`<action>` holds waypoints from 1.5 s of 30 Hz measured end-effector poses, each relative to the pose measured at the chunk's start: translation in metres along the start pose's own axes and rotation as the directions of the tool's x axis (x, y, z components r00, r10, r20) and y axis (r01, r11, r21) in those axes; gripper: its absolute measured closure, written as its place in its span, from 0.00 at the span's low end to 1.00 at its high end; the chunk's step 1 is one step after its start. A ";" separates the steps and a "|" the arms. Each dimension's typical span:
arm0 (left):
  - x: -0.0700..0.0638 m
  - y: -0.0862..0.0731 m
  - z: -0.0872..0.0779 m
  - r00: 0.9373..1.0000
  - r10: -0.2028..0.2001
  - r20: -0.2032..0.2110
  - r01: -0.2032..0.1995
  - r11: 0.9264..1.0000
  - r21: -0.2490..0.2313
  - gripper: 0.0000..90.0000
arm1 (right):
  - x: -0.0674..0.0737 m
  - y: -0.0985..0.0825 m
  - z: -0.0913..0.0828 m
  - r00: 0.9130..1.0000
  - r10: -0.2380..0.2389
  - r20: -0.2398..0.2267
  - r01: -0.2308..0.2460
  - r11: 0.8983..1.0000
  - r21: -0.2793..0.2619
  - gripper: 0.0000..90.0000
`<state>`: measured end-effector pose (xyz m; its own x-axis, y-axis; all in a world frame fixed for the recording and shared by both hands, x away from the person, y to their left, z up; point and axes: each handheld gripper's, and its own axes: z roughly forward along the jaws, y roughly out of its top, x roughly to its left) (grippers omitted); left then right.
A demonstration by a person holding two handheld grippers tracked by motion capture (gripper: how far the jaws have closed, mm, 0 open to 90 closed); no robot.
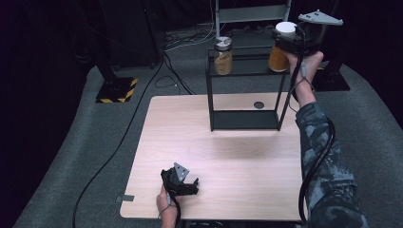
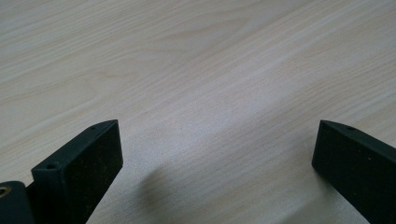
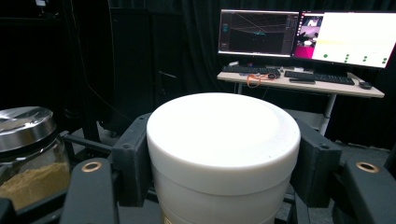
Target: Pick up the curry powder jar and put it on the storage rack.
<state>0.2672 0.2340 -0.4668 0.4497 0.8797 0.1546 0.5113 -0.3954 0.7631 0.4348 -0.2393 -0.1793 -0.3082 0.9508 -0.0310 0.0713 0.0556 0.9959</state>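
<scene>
White lid, amber contents: the jar sits clamped in the right gripper, jaws pressed on either side just below the lid rim. In the right gripper view the lid sits dead centre between the jaws, near the lens. The gripper holds the jar at the right end of the black rack's top shelf; whether the jar's base touches the shelf, cannot tell. The right hand comes in from behind and right of the jar, sleeve in camouflage print.

To the left of that gripper, well apart, a second jar with a metal lid stands on the same shelf, filled partway with tan powder; in the right gripper view it sits at lower left.

Beyond the gripper, monitors lit on a desk.

Left gripper rests low on the pale wood surface, far from the rack, near the person's edge. Jaws spread wide, nothing between them but bare wood grain.
</scene>
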 end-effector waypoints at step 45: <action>-0.002 -0.001 0.000 1.000 0.010 -0.006 -0.010 1.000 -0.007 0.02 | -0.011 -0.014 0.015 0.999 0.025 -0.031 -0.025 1.000 -0.008 0.28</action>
<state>0.2655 0.2325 -0.4677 0.4502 0.8774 0.1655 0.5020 -0.4020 0.7657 0.4509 -0.2457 -0.1946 -0.3357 0.9419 -0.0033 0.0712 0.0288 0.9970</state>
